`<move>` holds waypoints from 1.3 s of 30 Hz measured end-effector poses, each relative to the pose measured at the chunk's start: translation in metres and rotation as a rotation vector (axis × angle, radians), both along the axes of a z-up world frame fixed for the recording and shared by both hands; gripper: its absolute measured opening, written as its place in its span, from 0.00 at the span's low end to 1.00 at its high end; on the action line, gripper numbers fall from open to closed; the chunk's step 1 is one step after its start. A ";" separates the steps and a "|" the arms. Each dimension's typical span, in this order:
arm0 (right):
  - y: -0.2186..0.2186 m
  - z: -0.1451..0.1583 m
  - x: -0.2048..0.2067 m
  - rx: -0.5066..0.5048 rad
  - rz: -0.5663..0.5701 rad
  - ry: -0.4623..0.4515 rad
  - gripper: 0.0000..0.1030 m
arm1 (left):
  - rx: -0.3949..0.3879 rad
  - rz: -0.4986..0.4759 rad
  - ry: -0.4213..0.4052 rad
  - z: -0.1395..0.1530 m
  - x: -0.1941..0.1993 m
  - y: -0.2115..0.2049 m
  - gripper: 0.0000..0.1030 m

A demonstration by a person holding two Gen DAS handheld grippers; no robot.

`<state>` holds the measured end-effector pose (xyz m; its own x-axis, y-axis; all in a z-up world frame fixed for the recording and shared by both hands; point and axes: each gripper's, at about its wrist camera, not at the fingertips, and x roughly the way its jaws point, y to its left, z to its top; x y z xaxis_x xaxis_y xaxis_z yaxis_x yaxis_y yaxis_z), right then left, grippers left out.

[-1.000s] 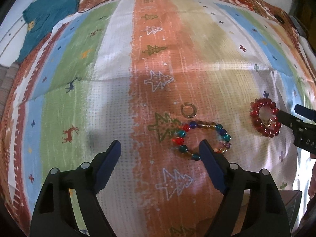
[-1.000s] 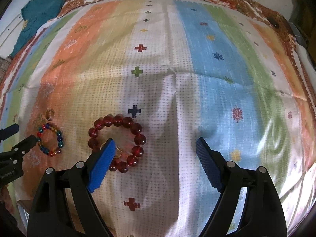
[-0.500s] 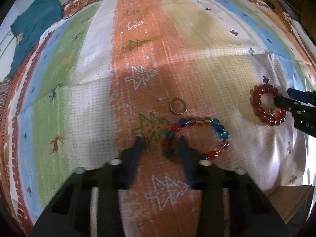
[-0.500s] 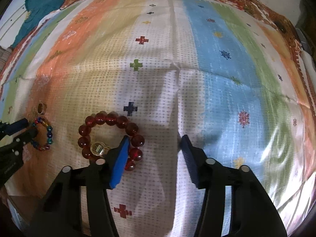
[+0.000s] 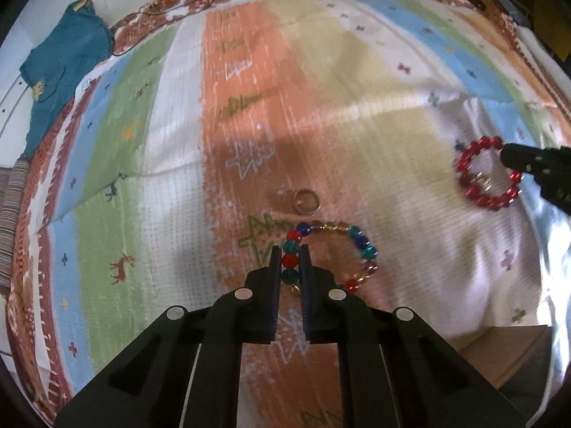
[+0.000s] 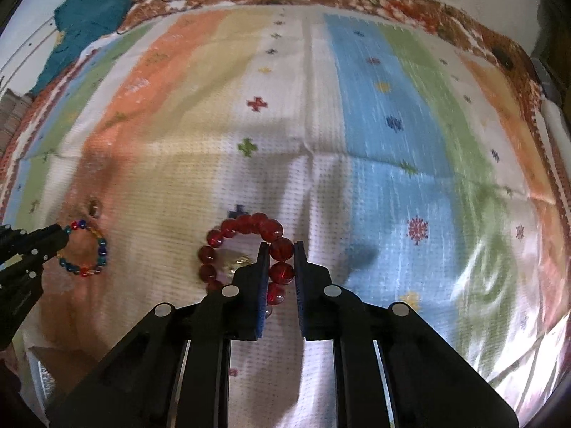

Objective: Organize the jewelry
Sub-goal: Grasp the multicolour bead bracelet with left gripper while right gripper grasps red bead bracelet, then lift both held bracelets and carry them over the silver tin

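Note:
A bracelet of multicoloured beads (image 5: 357,240) lies on the striped cloth. My left gripper (image 5: 289,255) is shut on its left side, with red and teal beads between the fingers. A dark red bead bracelet (image 6: 246,224) with a gold charm (image 6: 235,261) lies further right. My right gripper (image 6: 281,249) is shut on its right side. A small metal ring (image 5: 306,200) lies just beyond the multicoloured bracelet. Each gripper shows at the edge of the other's view: the right one (image 5: 535,164), the left one (image 6: 39,242).
The striped patterned cloth (image 5: 321,89) covers the whole surface. A teal garment (image 5: 60,67) lies at the far left corner. A thin dark cord (image 5: 171,10) runs along the far border. A brown edge (image 5: 499,349) shows at the near right under the cloth.
Both grippers moved forward and down and closed from wide open: the left onto the multicoloured bracelet, the right onto the red bracelet.

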<state>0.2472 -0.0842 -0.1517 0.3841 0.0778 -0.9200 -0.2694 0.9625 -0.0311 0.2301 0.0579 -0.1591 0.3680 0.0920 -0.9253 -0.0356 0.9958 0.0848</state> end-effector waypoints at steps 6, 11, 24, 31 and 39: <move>0.010 0.015 -0.010 0.016 0.033 -0.026 0.14 | -0.051 0.020 -0.016 0.015 -0.002 -0.001 0.09; 0.015 0.027 -0.020 0.032 0.053 -0.044 0.14 | -0.085 0.032 -0.027 0.024 -0.005 -0.001 0.09; 0.019 0.040 -0.038 0.052 0.071 -0.061 0.14 | -0.115 0.049 -0.064 0.047 -0.015 0.001 0.09; 0.024 0.051 -0.050 0.067 0.088 -0.078 0.14 | -0.106 0.046 -0.079 0.058 -0.024 0.001 0.09; 0.025 0.067 -0.063 0.096 0.105 -0.100 0.14 | -0.127 0.033 -0.099 0.072 -0.035 -0.007 0.09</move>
<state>0.1840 -0.0594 -0.0845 0.4581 0.2082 -0.8642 -0.3688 0.9291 0.0283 0.1947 0.0507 -0.0872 0.4570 -0.0103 -0.8894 -0.0703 0.9964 -0.0477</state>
